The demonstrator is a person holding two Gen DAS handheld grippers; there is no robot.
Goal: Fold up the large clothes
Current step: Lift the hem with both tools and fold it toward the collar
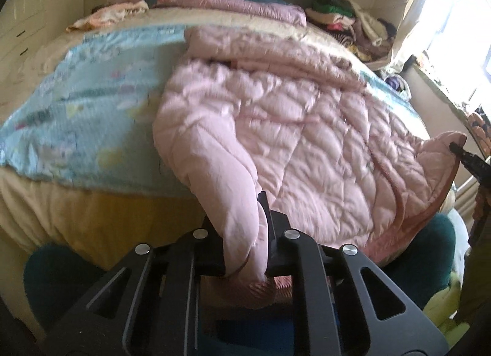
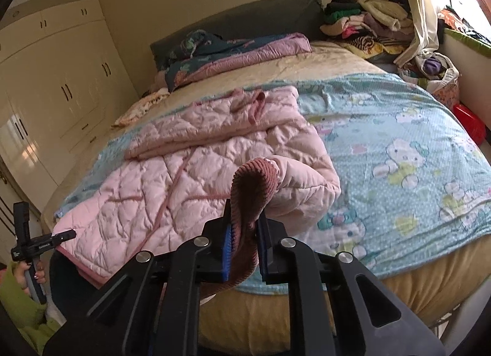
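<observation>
Both tongs clamp the pink quilted jacket at the near edge of the bed.

The left gripper (image 1: pixel 245 251) is closed on a lower corner of the pink quilted jacket (image 1: pixel 276 129), lifting a fold of it; the right gripper (image 2: pixel 244 248) pinches the ribbed sleeve cuff (image 2: pixel 251 184) and holds it raised. The jacket's body lies spread across the light-blue cartoon-print sheet (image 2: pixel 399 147) on the bed (image 2: pixel 307 303). A pile of clothes (image 2: pixel 362 24) sits at the bed's far corner beside the curtain (image 2: pixel 420 12).
</observation>
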